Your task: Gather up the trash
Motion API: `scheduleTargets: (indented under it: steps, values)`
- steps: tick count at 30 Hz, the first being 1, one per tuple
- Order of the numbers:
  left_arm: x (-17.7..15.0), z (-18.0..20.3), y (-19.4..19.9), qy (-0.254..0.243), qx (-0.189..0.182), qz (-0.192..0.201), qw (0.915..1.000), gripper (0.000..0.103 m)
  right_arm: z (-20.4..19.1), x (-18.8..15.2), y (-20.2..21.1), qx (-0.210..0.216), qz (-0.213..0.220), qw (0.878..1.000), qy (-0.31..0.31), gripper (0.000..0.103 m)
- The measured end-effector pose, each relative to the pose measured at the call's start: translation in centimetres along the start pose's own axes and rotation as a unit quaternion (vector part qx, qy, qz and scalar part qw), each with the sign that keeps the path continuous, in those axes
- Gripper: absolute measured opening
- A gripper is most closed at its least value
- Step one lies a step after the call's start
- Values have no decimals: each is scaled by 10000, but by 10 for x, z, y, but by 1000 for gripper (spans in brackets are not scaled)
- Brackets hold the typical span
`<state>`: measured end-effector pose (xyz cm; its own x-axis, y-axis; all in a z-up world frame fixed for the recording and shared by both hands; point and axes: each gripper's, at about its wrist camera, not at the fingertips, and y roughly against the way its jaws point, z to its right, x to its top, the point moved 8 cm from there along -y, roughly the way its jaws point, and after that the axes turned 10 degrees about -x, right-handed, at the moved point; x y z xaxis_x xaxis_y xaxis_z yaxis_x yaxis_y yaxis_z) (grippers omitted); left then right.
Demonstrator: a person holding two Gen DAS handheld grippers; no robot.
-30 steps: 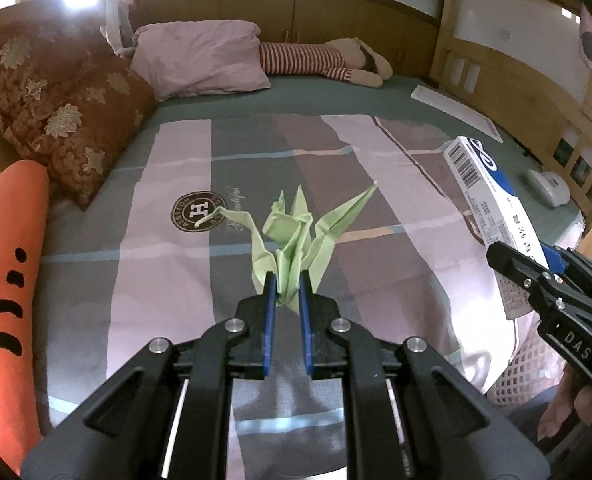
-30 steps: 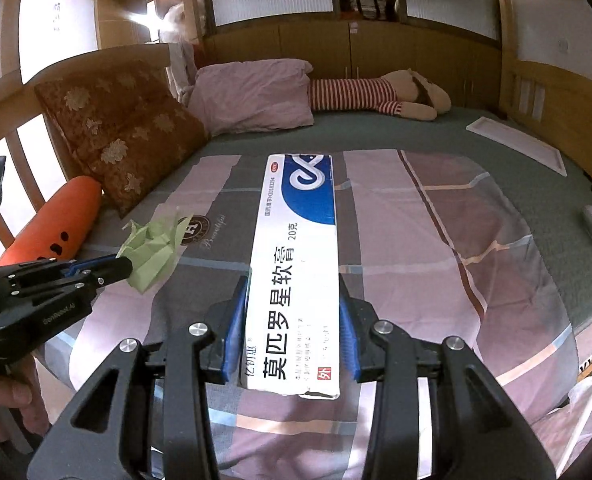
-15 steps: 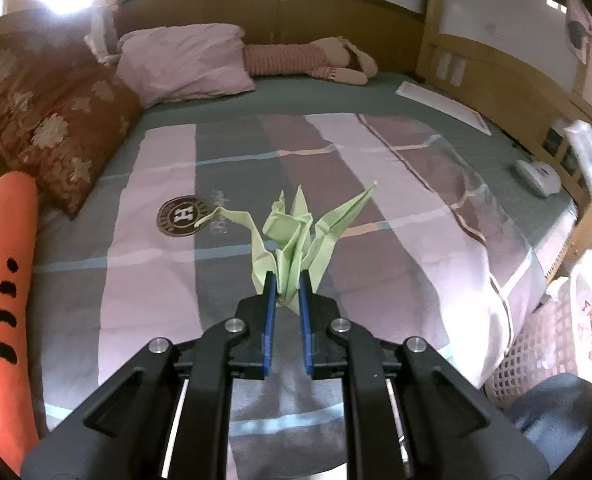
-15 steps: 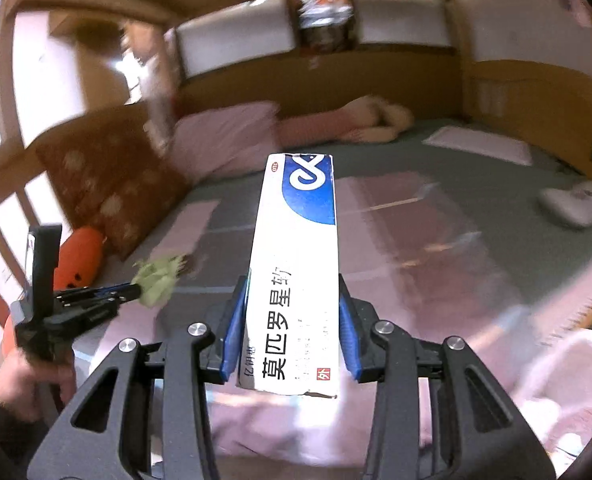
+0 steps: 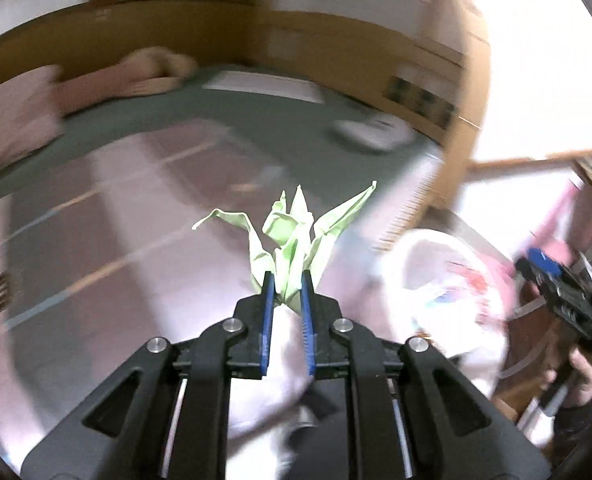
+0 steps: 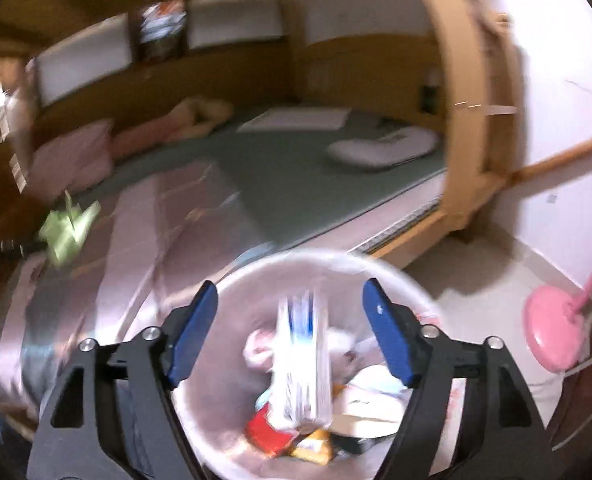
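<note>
A green paper crane (image 5: 292,240) stands up between the blue pads of my left gripper (image 5: 286,288). The pads still pinch its base, though the jaws are starting to open. It hangs over the edge of the bed, left of the white-lined trash bin (image 5: 447,280). In the right wrist view the crane (image 6: 66,232) shows blurred at the far left. My right gripper (image 6: 292,300) is over the bin's rim (image 6: 319,256) and its jaws are opening wide. The white and blue ointment box (image 6: 301,360) drops free between them onto the trash below.
The bed with its striped blanket (image 5: 116,240) fills the left and back. A white device (image 6: 379,146) lies on the green sheet near the wooden bed post (image 6: 471,120). A pink stand (image 6: 551,336) sits on the floor to the right of the bin.
Both hands swung right from over the bed to the bin. The right gripper opened and let the ointment box go into the bin. The left gripper still carries the crane.
</note>
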<state>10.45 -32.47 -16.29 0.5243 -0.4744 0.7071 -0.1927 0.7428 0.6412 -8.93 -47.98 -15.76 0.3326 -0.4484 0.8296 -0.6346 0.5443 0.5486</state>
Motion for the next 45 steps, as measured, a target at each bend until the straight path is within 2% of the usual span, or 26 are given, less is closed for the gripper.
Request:
scheduleTargets:
  steps: [2,6,8,9,10,12,15,19,23,26,32,34,38,40,45]
  values:
    - [3,44,-27,-311,-265,-189,9990,15,18,19,15,59,345,9982,-493,87]
    - [-1,122,-84,-567,-977,-691,9912,16,36,44,37,69,775,9935,-836,89]
    - [0,142,-97,-565,-1255,-790,9873,42,34,53,44,88,920,9920,-858,90]
    - [1,149,-100,-598,-1272,-826,9866,80,32,52,45,107,925,9921,-842,92]
    - [3,150,-99,-645,-1129,-747,9887,99,30,52,44,143,894,9925,-817,92]
    - [12,140,-86,-700,-885,-426,9927,99,23,49,43,251,797,9938,-730,92]
    - [18,101,-63,-529,-668,-277,9960,99,1,42,36,391,661,9956,-532,92]
    - [27,20,-14,-56,-57,123,9999,100,-52,31,23,818,338,9956,-321,92]
    - [21,-67,47,309,859,445,9948,100,-129,25,11,1293,20,9914,198,92]
    - [7,-137,94,616,1793,605,9800,100,-201,20,5,1564,-121,9844,794,93]
    - [-29,-228,160,1474,2601,879,9502,100,-332,9,8,2190,-197,9635,1528,93]
    - [-46,-257,176,1746,2888,924,9368,100,-365,3,10,2316,-185,9574,1717,93]
    - [-79,-306,197,2377,3211,893,9124,100,-418,-6,6,2451,-190,9497,1937,93]
    - [-88,-317,201,2493,3249,890,9079,100,-434,-9,1,2447,-199,9489,1984,93]
    - [-92,-325,207,2369,3500,867,9022,100,-454,-20,-20,2284,-194,9496,2137,93]
